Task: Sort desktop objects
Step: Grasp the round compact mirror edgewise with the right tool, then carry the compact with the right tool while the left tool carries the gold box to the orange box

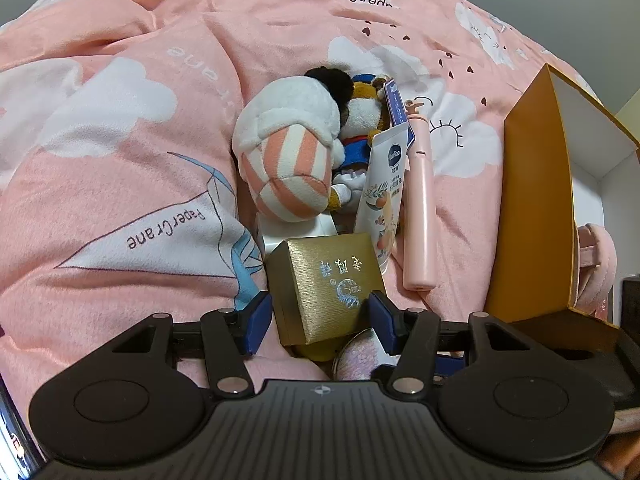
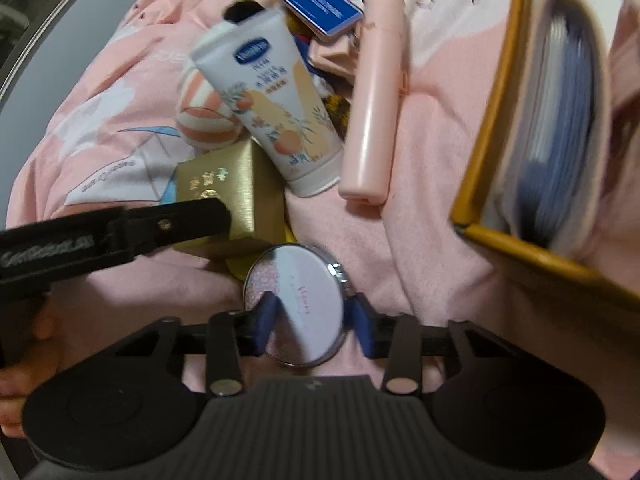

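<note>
My left gripper (image 1: 322, 320) is shut on a gold box (image 1: 328, 276) with silver characters, a blue pad on each side. In the right wrist view one of its black fingers (image 2: 180, 216) lies against that gold box (image 2: 236, 188). My right gripper (image 2: 312, 322) is shut on a round pink compact (image 2: 304, 280); one pad overlaps its lid and the other meets its rim by the metal clasp. The compact (image 1: 356, 354) peeks out beneath the gold box. A white hand-cream tube (image 2: 276, 108) and a pink stick-shaped case (image 2: 374, 120) lie just beyond.
Everything rests on a pink quilt (image 1: 120, 160). A striped plush toy (image 1: 288, 160) and a blue card (image 2: 316, 6) sit behind the tube. An open yellow box (image 1: 536, 220) stands at the right, with a blurred bluish stack (image 2: 560, 120) inside. A hand (image 2: 24, 380) shows at the lower left.
</note>
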### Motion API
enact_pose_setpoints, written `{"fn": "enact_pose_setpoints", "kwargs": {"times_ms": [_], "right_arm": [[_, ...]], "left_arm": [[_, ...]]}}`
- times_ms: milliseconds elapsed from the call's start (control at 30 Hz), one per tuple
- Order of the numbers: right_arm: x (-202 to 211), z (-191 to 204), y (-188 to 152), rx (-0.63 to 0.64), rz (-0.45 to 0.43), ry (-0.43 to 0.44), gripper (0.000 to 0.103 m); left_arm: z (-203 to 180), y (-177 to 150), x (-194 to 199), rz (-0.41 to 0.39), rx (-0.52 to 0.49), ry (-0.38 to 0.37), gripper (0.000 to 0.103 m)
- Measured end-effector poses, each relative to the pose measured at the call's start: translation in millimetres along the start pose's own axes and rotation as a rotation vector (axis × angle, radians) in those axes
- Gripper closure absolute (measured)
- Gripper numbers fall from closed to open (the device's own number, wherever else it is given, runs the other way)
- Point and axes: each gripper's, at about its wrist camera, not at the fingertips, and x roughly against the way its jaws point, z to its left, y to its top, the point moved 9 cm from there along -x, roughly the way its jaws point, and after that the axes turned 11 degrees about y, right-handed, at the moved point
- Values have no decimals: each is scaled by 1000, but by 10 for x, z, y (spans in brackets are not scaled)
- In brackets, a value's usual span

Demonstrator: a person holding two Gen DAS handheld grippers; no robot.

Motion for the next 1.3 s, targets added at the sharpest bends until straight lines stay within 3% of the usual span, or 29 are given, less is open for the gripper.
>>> {"fn": "enact_pose_setpoints", "kwargs": {"times_ms": [167,233,300,433,533,700,867,933,1033,1300], "right_arm": [[178,141,-16,63,-24,1,83],[217,233,2,59,-24,68,86],[210,360,1,84,-18,109,86],[90,448,-7,137,-20,72,84],[22,367,35,108,-18,46,78],[-86,268,26,72,24,85,76],[-32,417,-14,143,32,83,87],[85,471,-33,210,29,23,89],[260,490,-60,348,25,-136,89],[497,437,-181,505,3,-300,89]], "left_arm": [[2,5,22,-4,1,9,41],[5,5,23,-5,1,11,41],[9,6,22,-3,3,9,41],[6,6,18,0,0,13,41],[3,2,19,1,4,11,41],[-12,3,6,4,4,15,41],[-24,17,20,1,15,30,41],[-33,34,38,-2,24,45,39],[-92,69,61,-13,18,93,35],[-337,92,-33,-23,-82,227,29]]}}
